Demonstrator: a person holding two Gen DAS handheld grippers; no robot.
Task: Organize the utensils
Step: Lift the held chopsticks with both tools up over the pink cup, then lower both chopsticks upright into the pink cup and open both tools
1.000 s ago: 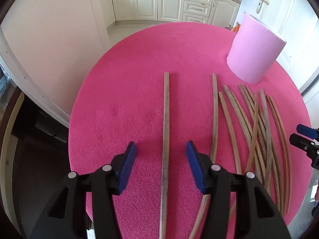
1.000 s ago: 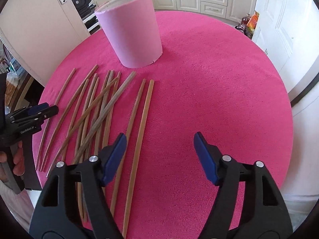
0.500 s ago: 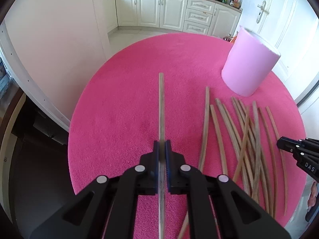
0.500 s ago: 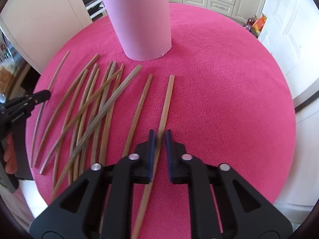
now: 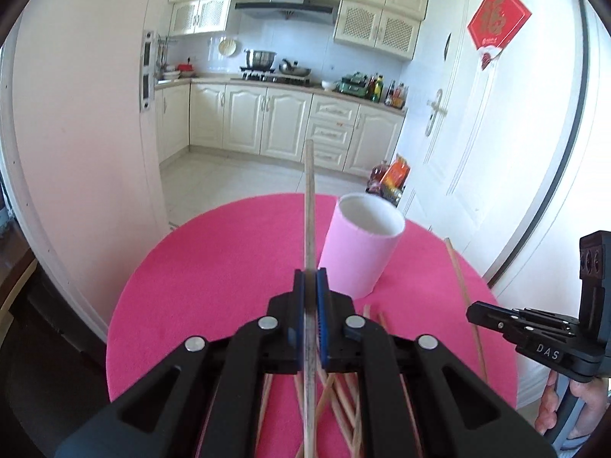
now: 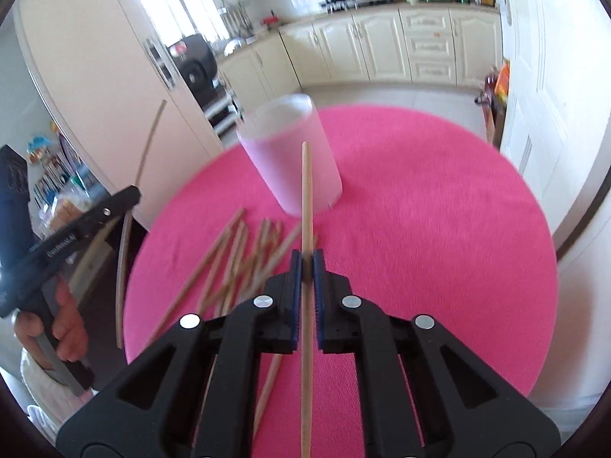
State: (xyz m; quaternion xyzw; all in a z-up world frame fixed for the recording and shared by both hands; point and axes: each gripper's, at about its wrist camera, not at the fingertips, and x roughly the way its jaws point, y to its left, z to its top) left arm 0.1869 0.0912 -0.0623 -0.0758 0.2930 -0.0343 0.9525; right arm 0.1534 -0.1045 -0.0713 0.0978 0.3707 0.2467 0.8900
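Note:
My left gripper is shut on a long wooden chopstick, lifted off the table and pointing ahead, left of the pink cylindrical holder. My right gripper is shut on another wooden chopstick, raised with its tip in front of the pink holder. Several more chopsticks lie loose on the pink round table. The right gripper and its chopstick show at the right of the left wrist view; the left gripper shows at the left of the right wrist view.
The holder stands open-topped on the far part of the table. A white door is at the right, a cream wall panel at the left, kitchen cabinets behind. The loose chopsticks lie under the left gripper.
Both grippers, shut on a chopstick each, have lifted them off the table and tilted up, so the views now look toward the kitchen. One second ago both were open.

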